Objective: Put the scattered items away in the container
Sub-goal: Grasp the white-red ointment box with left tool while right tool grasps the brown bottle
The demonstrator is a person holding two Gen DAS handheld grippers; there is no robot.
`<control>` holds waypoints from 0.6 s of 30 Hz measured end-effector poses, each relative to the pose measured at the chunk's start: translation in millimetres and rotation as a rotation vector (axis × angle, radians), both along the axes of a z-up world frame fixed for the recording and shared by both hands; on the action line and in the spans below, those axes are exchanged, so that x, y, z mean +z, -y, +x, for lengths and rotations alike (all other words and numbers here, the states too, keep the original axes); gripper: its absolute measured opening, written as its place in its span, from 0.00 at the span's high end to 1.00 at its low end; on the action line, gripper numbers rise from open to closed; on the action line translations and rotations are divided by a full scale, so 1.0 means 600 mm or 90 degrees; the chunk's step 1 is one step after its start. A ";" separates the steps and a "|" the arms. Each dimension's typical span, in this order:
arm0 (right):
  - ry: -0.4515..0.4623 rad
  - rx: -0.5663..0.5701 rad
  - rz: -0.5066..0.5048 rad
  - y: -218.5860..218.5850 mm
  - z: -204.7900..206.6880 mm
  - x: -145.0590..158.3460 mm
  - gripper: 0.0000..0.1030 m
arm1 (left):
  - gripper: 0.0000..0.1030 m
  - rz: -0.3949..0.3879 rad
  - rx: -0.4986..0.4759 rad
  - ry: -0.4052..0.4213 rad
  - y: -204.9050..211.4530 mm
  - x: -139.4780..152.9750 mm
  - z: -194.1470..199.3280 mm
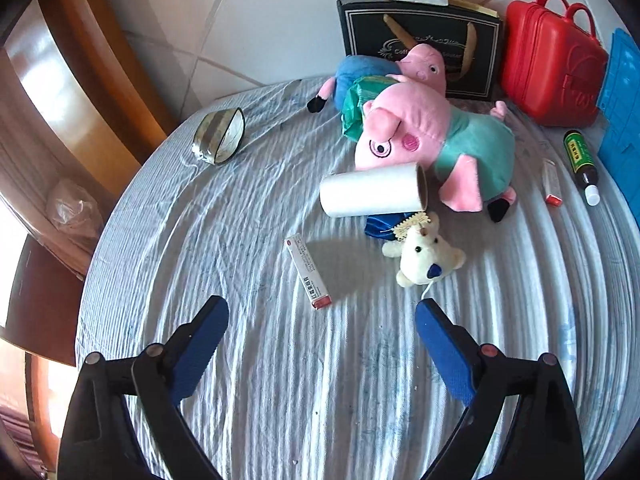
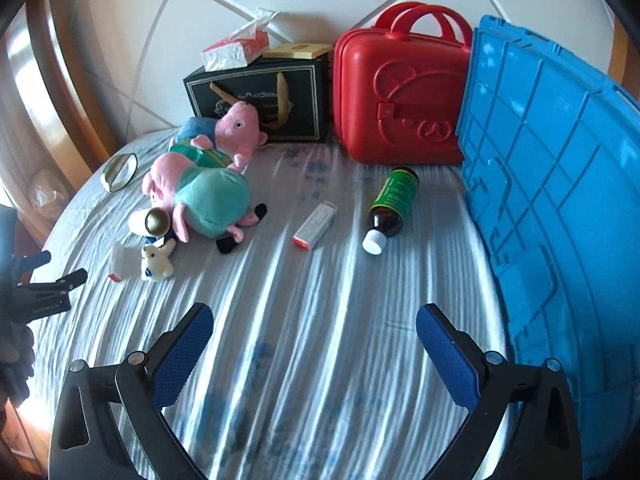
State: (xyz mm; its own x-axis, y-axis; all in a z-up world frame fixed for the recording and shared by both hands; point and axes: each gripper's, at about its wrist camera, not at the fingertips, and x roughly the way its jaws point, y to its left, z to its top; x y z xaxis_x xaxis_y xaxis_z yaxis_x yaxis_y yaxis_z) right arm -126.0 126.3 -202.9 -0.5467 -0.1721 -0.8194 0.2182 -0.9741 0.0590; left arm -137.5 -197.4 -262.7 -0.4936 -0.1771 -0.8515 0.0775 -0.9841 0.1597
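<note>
Scattered items lie on a striped cloth. In the left wrist view my left gripper (image 1: 322,306) hangs open just short of a slim medicine box (image 1: 307,271), nothing between its fingers. Beyond it lie a small white bear (image 1: 424,258), a white roll (image 1: 374,195) and two pig plush toys (image 1: 432,140). In the right wrist view my right gripper (image 2: 314,316) is open and empty, nearer than a small white box (image 2: 314,226) and a dark bottle (image 2: 390,210). The blue crate (image 2: 560,184) stands at the right. The left gripper (image 2: 60,276) shows at the left edge.
A red carry case (image 2: 400,92), a black gift bag (image 2: 260,96) and a tissue pack (image 2: 236,50) stand at the back by the tiled wall. A tape roll (image 1: 220,136) lies at the far left. Wooden furniture (image 1: 60,80) borders the left side.
</note>
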 end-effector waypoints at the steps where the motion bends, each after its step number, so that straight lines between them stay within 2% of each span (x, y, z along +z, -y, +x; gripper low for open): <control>1: 0.002 0.000 0.003 0.005 -0.010 -0.016 0.00 | 0.16 0.002 0.009 -0.001 0.009 -0.013 -0.008; 9: 0.003 -0.023 0.038 0.011 -0.113 -0.121 0.00 | 0.18 0.035 0.043 -0.001 0.056 -0.107 -0.071; 11: -0.004 -0.032 0.050 0.005 -0.143 -0.140 0.00 | 0.33 0.041 0.042 0.007 0.060 -0.128 -0.085; 13: -0.002 -0.049 0.056 -0.004 -0.175 -0.162 0.00 | 0.60 0.044 0.041 0.021 0.061 -0.146 -0.094; 14: 0.001 -0.060 0.052 -0.010 -0.192 -0.171 0.00 | 0.64 0.049 0.040 0.019 0.061 -0.150 -0.094; 16: 0.001 -0.077 0.045 -0.021 -0.220 -0.184 0.00 | 0.83 0.053 0.036 0.006 0.060 -0.150 -0.094; 18: -0.001 -0.090 0.053 -0.027 -0.246 -0.197 0.00 | 0.83 0.057 0.036 -0.001 0.058 -0.150 -0.091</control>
State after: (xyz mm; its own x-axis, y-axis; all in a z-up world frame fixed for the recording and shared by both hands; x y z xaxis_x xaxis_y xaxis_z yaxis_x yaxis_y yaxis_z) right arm -273.3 142.3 -321.3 -0.5624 -0.0244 -0.8265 0.0788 -0.9966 -0.0243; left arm -192.0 -232.1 -352.7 -0.4861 -0.1275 -0.8645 0.1334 -0.9885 0.0708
